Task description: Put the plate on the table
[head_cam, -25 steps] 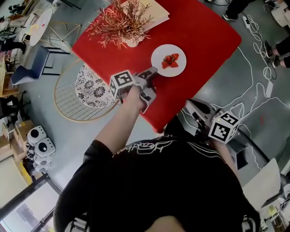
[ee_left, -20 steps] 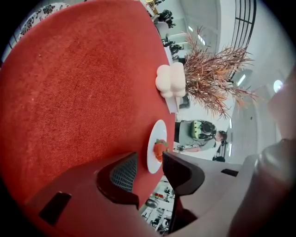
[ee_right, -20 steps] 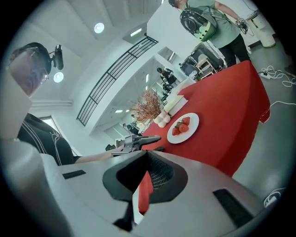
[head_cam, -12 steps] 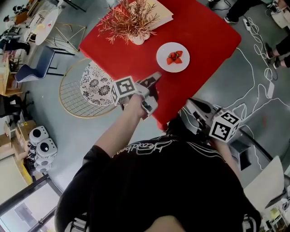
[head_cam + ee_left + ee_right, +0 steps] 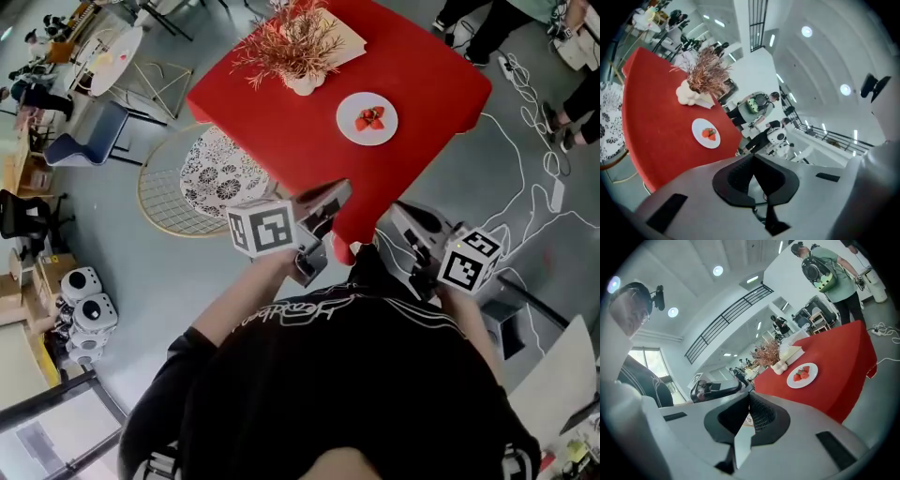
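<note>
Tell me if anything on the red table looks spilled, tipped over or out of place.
Nothing stands out. The white plate lies flat on the red table, in from the edges, with the strawberries together at its middle. The vase of dried sprigs stands upright, apart from the plate.

A lumpy white vase (image 5: 305, 82) holds reddish-brown dried sprigs (image 5: 289, 42) that spread wide above it. A pale flat book or board (image 5: 345, 36) lies against the vase's far right side, partly under the sprigs. Right of the vase and a little nearer, apart from it, sit a few red strawberries (image 5: 372, 118). Left of the vase, down on the grey floor (image 5: 141, 272), lies a round wire frame (image 5: 164, 214) with a black-and-white patterned cushion (image 5: 220, 169) in it. Farther left stand a blue chair (image 5: 89, 131) and a white round table (image 5: 117, 52). Well right of the vase, white cables (image 5: 520, 159) trail across the floor near a person's leg (image 5: 574, 103).
</note>
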Motion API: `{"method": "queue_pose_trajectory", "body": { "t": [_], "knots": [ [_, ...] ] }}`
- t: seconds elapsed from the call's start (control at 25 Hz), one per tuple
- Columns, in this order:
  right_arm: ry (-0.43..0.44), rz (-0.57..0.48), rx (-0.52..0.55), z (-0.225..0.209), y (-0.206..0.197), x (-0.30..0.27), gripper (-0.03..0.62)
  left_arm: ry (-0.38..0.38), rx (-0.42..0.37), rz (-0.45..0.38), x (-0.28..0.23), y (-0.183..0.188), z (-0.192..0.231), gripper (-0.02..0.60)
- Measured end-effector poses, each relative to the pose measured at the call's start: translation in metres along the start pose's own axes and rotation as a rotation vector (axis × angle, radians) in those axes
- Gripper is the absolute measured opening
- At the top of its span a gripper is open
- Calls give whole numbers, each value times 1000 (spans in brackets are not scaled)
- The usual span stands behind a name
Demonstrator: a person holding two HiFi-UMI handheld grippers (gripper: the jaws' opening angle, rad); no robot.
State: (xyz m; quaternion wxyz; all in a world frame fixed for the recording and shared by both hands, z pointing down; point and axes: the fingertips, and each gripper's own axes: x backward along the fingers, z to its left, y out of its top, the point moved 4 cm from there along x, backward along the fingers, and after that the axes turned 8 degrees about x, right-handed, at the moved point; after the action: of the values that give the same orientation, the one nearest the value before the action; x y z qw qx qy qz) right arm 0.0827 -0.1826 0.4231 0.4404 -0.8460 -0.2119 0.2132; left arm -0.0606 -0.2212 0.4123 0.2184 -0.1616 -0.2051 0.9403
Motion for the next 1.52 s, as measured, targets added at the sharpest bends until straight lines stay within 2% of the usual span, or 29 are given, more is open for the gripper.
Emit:
{"method": "queue_pose_trajectory", "body": {
  "t": [0.16, 0.36, 0.44, 0.6, 0.76, 0.88, 1.04, 1.28, 1.52],
  "knots": [
    [0, -28, 55, 33, -2, 16, 8, -20, -166, 35, 34, -24, -30, 8],
    [-10, -55, 127, 69, 2, 31, 8, -35, -417, 109, 65, -49, -68, 8],
    [-1, -58, 166, 83, 7, 34, 8, -40, -482, 118, 72, -57, -80, 8],
    [37, -54, 230, 113, 7, 44, 8, -65, -484, 96, 84, -73, -93, 8],
    [60, -27, 250, 144, -6, 57, 8, -52, -496, 58, 105, -87, -105, 8],
    [69, -12, 245, 152, -11, 61, 8, -89, -472, 45, 113, -90, -117, 8],
    [74, -19, 274, 162, -5, 72, 8, -112, -507, 26, 119, -96, -138, 8],
    [79, -51, 296, 178, 3, 102, 8, -144, -493, -2, 124, -113, -166, 8],
    [90, -79, 312, 190, -1, 137, 8, -162, -541, -18, 122, -142, -194, 8]
  ]
}}
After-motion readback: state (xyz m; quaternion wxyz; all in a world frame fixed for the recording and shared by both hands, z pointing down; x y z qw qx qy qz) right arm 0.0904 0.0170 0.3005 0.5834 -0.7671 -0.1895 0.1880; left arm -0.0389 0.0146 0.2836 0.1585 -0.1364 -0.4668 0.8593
